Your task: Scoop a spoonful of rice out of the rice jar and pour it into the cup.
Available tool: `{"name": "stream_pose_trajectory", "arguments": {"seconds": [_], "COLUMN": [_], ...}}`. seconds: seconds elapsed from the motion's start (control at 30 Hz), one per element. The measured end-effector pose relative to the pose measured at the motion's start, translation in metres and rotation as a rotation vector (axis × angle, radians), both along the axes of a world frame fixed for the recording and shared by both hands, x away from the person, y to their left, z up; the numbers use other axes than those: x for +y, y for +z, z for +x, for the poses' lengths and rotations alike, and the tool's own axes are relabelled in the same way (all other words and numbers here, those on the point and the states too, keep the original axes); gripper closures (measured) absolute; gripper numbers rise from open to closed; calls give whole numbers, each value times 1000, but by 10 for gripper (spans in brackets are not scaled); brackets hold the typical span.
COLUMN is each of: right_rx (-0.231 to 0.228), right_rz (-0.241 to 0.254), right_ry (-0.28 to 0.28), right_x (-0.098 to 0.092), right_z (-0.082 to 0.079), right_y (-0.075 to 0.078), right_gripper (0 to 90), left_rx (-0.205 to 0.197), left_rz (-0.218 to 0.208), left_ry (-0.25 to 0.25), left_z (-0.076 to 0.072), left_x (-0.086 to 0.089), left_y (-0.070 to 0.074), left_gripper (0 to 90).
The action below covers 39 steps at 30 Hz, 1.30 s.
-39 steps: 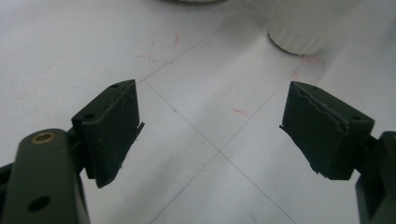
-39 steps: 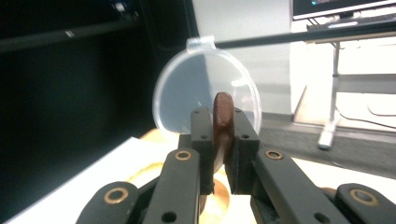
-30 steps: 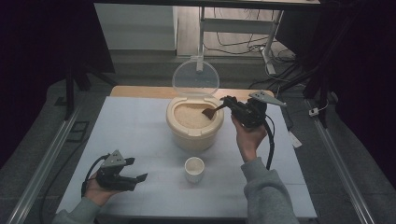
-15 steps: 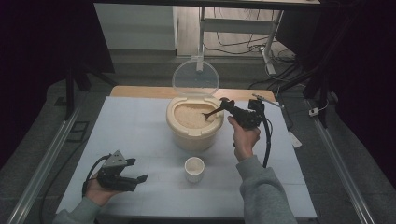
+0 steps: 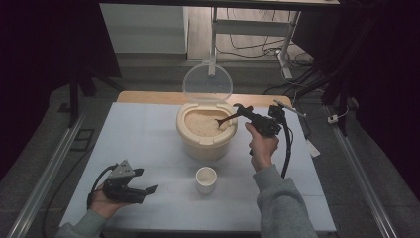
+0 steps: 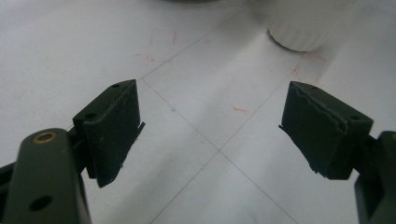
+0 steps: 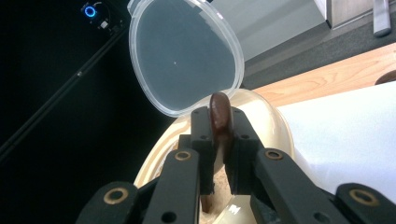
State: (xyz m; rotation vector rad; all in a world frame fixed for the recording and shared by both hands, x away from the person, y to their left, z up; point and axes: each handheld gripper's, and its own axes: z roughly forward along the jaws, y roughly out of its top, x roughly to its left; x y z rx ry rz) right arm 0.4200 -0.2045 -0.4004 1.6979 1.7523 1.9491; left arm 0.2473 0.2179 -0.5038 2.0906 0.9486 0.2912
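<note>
Right claw (image 5: 241,110) clamps spoon (image 5: 225,119) inside the rice tub's rim (image 5: 184,130).

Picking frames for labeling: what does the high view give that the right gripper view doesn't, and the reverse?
High view alone: the small white cup, the left gripper with jaws open, and the spoon's bowl in the rice. Right gripper view alone: up close, the right gripper with jaws clamped on the brown spoon handle. Shared: the cream rice container and its clear lid standing open.

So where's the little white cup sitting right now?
In the high view the white cup stands upright on the pale table, just in front of the open rice container, between the person's two hands and apart from both.
</note>
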Motion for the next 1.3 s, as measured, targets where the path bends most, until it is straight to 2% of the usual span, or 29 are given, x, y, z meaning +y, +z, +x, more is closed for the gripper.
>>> {"name": "stream_pose_trajectory", "arguments": {"seconds": [0.3, 0.7, 1.03, 1.3], "right_rx": [48, 72, 89, 82], "right_rz": [101, 161, 205, 226], "right_ry": [-4, 7, 13, 20], "right_x": [-11, -23, -25, -29], "right_z": [2, 2, 2, 1], "right_y": [0, 1, -2, 3], "right_gripper": [829, 829, 829, 829], "left_rx": [-2, -7, -8, -6], "left_rz": [2, 22, 26, 28], "left_ry": [1, 2, 2, 1], "left_z": [0, 0, 0, 0], "left_x": [0, -1, -1, -2], "left_y": [0, -1, -1, -2], "left_gripper": [191, 190, 191, 191]}}
